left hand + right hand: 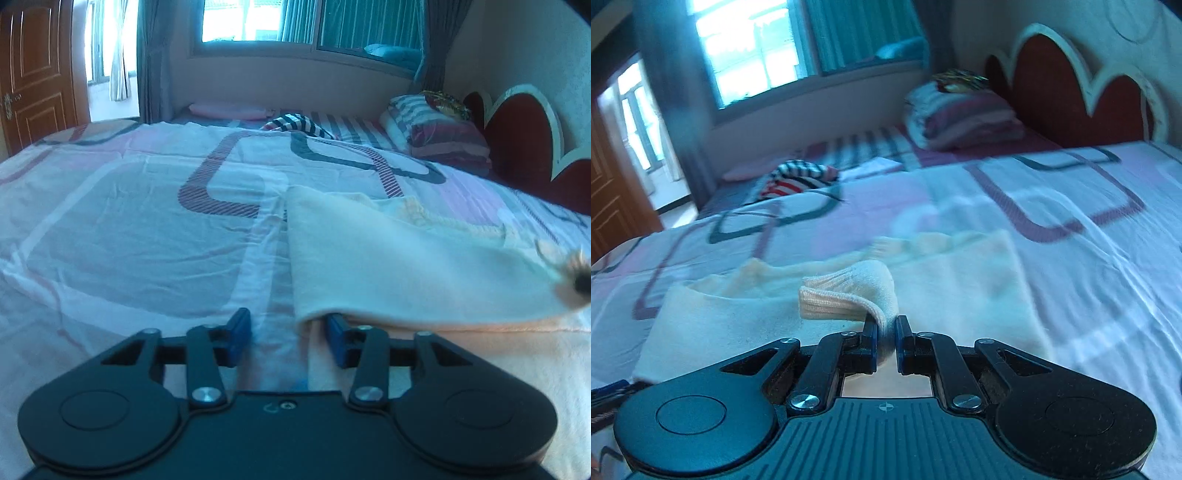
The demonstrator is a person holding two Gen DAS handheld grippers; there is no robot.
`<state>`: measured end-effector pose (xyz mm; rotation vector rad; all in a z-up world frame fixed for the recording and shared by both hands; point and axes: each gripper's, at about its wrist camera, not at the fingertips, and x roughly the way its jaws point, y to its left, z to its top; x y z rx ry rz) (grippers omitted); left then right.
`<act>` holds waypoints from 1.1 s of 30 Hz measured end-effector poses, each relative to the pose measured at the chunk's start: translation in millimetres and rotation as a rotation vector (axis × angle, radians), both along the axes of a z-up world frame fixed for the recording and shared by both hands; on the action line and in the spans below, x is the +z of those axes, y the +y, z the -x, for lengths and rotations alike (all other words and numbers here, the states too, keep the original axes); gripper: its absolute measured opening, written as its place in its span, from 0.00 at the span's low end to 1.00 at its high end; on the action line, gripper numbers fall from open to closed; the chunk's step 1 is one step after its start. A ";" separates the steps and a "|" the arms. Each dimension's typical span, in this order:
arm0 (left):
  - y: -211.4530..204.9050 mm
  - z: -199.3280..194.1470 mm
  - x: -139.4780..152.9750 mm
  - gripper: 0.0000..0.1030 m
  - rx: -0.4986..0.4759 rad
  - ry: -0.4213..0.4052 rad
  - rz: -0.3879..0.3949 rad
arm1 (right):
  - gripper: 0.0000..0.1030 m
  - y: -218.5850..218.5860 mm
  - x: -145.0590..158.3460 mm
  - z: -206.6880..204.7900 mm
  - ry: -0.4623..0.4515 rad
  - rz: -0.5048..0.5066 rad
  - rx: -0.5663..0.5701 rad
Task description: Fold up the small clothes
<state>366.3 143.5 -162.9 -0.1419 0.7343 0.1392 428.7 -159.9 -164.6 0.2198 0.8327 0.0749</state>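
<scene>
1. The cream garment point(388, 258) lay spread on the patterned bedsheet point(129, 229).
2. The right gripper point(886, 339) had its jaws clamped on the garment's ribbed cuff point(846, 299).
3. The left gripper point(288, 332) had jaws apart, straddling the garment's folded corner without pressing it.

We see a small cream garment point(849, 332) lying partly folded on the bed — its ribbed cuff point(846, 295) lifted and curled above the flat cloth
</scene>
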 end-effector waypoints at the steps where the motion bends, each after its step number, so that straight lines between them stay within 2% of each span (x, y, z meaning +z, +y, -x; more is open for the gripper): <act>1: -2.0 -0.6 0.4 0.33 -0.007 -0.006 -0.003 | 0.08 -7.4 -4.0 0.0 0.016 -0.001 -0.012; 5: -8.2 0.9 0.6 0.12 -0.034 -0.020 0.003 | 0.09 -28.4 -18.4 2.3 0.079 -0.018 -0.053; 7: -9.0 1.4 0.5 0.12 -0.031 -0.023 0.004 | 0.09 -38.1 -19.5 5.7 0.082 -0.042 -0.065; 11: 0.0 -0.4 -0.9 0.12 0.011 -0.019 0.076 | 0.09 -43.9 -15.1 10.5 0.070 -0.037 -0.070; 18: 3.0 -1.3 -1.9 0.12 0.029 -0.015 0.104 | 0.09 -57.1 -17.4 12.5 0.083 -0.037 -0.114; 21: 0.9 -2.1 -1.3 0.12 0.024 -0.009 0.092 | 0.08 -59.4 -16.9 14.8 0.083 0.054 -0.129; 23: -3.0 -2.0 1.7 0.12 0.005 0.001 0.068 | 0.09 -61.4 -15.1 16.6 0.079 0.067 -0.134; 24: -5.0 -1.3 4.1 0.14 -0.006 0.003 0.054 | 0.09 -62.5 -12.8 16.5 0.074 0.059 -0.131; 26: -7.1 0.5 8.5 0.27 -0.024 0.013 0.044 | 0.10 -63.5 -4.6 19.2 0.035 0.074 -0.143; 27: -7.7 2.2 11.3 0.28 -0.031 0.011 0.039 | 0.11 -63.7 -0.6 20.9 0.015 0.079 -0.145; 28: -8.1 3.8 14.3 0.30 -0.038 0.004 0.036 | 0.16 -63.2 2.9 20.6 -0.004 0.077 -0.139; 30: -9.4 5.6 21.8 0.37 -0.037 -0.014 0.032 | 0.35 -61.5 5.9 16.0 -0.023 0.088 -0.119; 31: -10.1 4.9 25.8 0.45 -0.034 -0.026 0.033 | 0.51 -59.1 5.9 12.8 -0.028 0.097 -0.114; 32: -11.1 2.7 29.9 0.53 -0.032 -0.039 0.035 | 0.55 -56.5 5.8 9.1 -0.032 0.100 -0.109; 33: -12.1 -0.8 33.3 0.57 -0.028 -0.051 0.036 | 0.55 -54.2 5.3 5.8 -0.032 0.101 -0.105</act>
